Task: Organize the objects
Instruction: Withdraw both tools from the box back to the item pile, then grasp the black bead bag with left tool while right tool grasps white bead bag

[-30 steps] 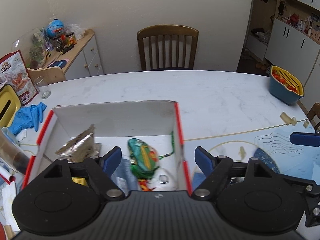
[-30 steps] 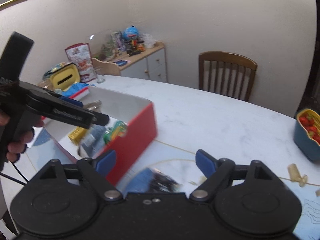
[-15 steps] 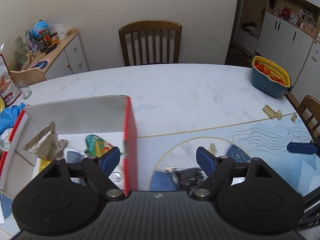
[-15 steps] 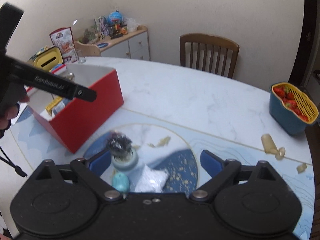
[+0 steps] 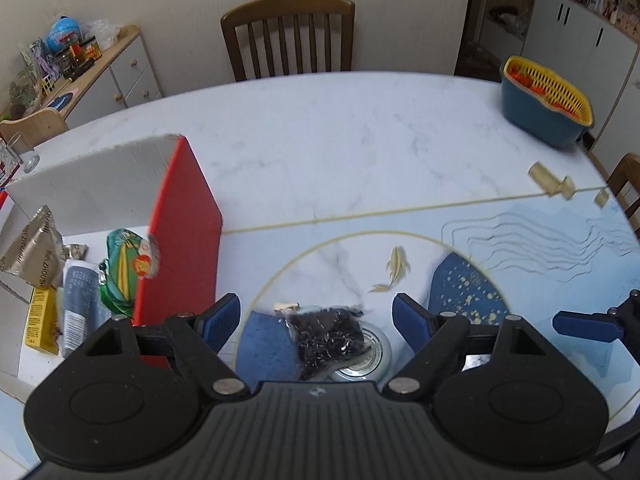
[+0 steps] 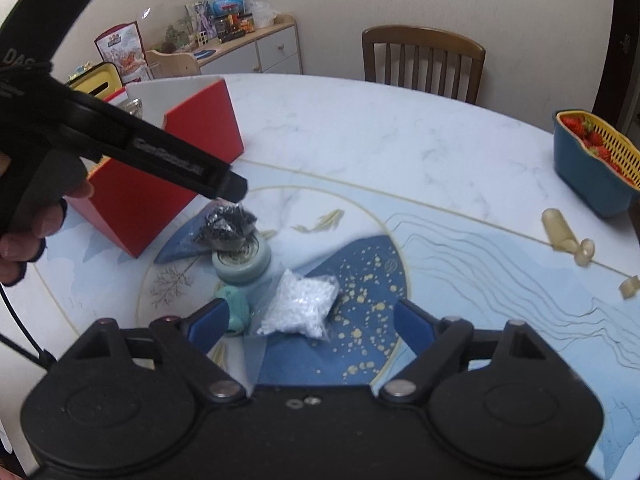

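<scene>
Marble table [image 5: 320,136]: both my tools, left [image 5: 316,316] and right [image 6: 308,326], gape wide, empty; right just narrowed slightly above crinkly white-bead bag [image 6: 300,306].

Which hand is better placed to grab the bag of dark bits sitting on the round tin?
Left. The left tongs stand open with the dark bag centred between the pads. The right tongs, also open, frame the white bead bag instead; the dark bag lies farther off.
</scene>
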A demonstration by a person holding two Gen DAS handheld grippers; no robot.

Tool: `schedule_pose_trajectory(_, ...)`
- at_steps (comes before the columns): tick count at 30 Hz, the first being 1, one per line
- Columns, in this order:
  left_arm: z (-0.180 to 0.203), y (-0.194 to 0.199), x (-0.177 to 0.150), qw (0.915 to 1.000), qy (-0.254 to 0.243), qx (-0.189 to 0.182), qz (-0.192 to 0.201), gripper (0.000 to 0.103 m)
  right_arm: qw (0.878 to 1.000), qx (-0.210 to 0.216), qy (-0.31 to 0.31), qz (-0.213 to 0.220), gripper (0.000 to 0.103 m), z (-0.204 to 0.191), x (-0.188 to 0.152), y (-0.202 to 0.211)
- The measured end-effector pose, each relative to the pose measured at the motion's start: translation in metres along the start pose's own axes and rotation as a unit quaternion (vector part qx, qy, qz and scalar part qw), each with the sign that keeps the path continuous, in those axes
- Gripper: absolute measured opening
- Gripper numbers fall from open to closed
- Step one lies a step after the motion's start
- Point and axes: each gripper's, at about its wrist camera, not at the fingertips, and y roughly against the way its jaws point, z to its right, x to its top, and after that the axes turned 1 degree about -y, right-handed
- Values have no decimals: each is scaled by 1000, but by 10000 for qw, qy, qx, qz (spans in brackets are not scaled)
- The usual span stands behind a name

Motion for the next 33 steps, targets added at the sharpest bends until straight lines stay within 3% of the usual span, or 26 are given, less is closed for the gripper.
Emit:
schedule_pose_trajectory(8,5,-24,-6,9997,14,91,-214,83,9996,57,-202,-162,79,0,-2,-20)
schedule_pose_trajectory(17,-4,-38,-10,9979,446,21,-465,83,9989,167,-324,-293,69,-1,6,-38)
schedule_pose_trajectory(20,-4,-39,-10,9977,488,-35,-460,75,9990,184,-261,-320,66,-4,8,-42)
schedule_pose_trajectory(26,-3,-37,-10,9976,498,-122,-467,49,9991,147,-130,-372,54,-9,10,-47)
schedule_pose_trajectory(33,1,-33,-11,9988,282,-125,-375,39,9990,31,-161,-422,34,-8,10,-47)
